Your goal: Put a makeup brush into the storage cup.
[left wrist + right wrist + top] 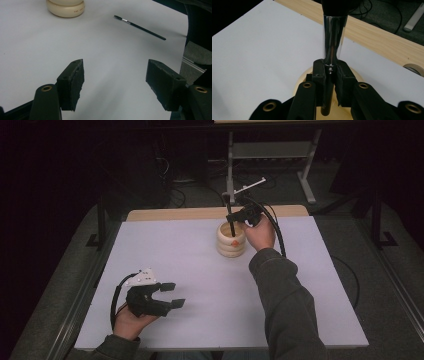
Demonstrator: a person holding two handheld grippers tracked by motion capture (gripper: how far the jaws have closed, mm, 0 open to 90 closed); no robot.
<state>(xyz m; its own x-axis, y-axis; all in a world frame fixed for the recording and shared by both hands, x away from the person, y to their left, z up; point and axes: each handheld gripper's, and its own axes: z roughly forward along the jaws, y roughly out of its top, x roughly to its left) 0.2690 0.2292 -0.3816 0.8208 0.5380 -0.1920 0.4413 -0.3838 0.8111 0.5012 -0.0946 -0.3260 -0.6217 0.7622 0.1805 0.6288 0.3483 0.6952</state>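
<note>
Two grippers on white table (200, 310). R gripper (239, 214) clamped on brush (333, 45), black handle w/ chrome ferrule, held upright over cream holder (231, 240) near far edge. L gripper (170, 295) near front-left, jaws wide, nothing in them. 2nd thin brush (140, 27) lies flat on table.

The white tabletop (200, 270) is lit evenly from above, while the room beyond falls nearly black — detail there is lost. Shadows are soft and faint. The high view is grainy and slightly blurred. In the right gripper view the shiny chrome tube (334, 37) carries streaky glare; its dark upper end seems out of focus.
</note>
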